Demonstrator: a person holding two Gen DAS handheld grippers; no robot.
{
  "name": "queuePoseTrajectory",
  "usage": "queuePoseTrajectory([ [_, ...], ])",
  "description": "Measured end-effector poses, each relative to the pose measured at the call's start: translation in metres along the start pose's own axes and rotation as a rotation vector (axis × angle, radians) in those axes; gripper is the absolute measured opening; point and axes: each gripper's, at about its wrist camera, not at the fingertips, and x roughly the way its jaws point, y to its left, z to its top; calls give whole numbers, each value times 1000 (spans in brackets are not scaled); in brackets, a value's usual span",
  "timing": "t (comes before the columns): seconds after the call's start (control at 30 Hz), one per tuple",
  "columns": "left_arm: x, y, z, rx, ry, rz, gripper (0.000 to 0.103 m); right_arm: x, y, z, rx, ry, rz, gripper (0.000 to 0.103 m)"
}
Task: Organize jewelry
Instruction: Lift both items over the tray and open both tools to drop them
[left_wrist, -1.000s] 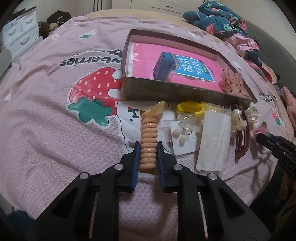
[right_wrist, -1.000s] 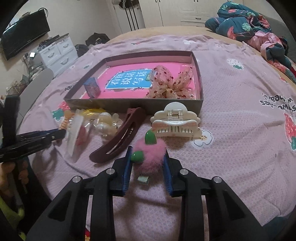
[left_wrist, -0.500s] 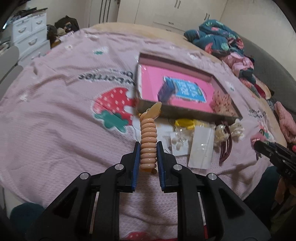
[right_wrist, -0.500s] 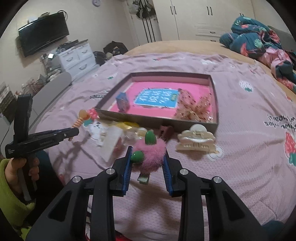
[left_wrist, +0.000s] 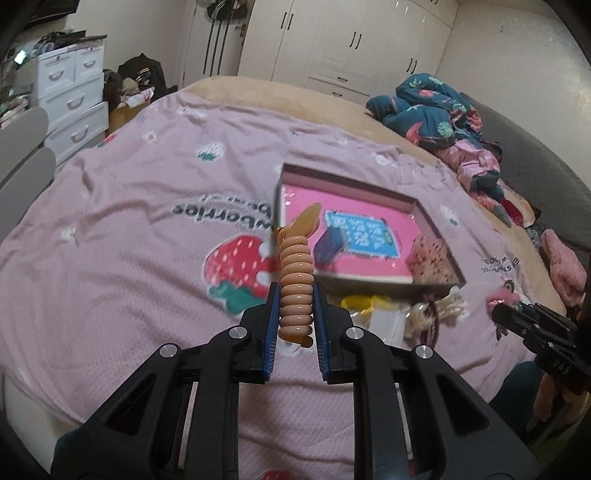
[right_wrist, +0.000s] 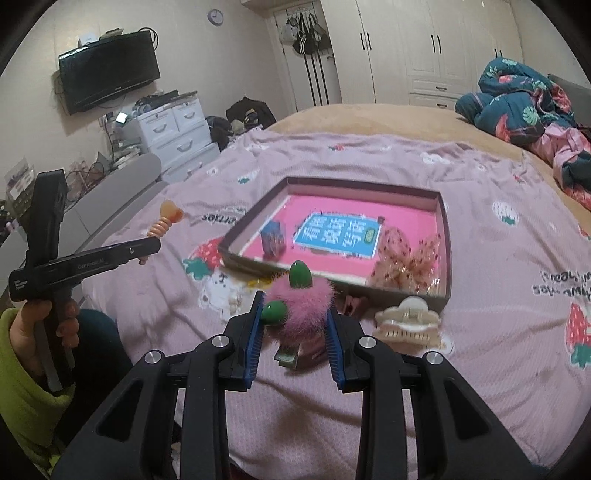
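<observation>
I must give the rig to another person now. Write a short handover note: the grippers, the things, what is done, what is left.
Left gripper: shut on the peach spiral hair tie, lifted above the bedspread.
Right gripper: shut on the pink fluffy clip, also lifted.
Box: already holds the dotted bow and a small blue carton.
Left: place both held items in the box, then the cream claw clip and the remaining pieces lying before the box's front wall.

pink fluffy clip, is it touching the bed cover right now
Apart. The right wrist view shows the pink fluffy clip clamped in the right hand-held gripper, lifted above the bed cover.
</observation>
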Motion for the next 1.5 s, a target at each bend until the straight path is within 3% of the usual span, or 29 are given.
queuePoseTrajectory([
  [0.37, 5, -42, 44, 67, -72, -70, 10, -14, -20, 37, 11, -87, -48, 29],
  [0.77, 31, -82, 73, 125, -79, -123, 10, -14, -66, 64, 62, -130, -134, 29],
  [1.1, 80, -97, 74, 155, -8, -124, 10, 6, -95, 73, 105, -127, -163, 29],
  [1.5, 138, -97, 53, 168, 106, -115, 10, 57, -113, 67, 117, -37, -179, 29],
])
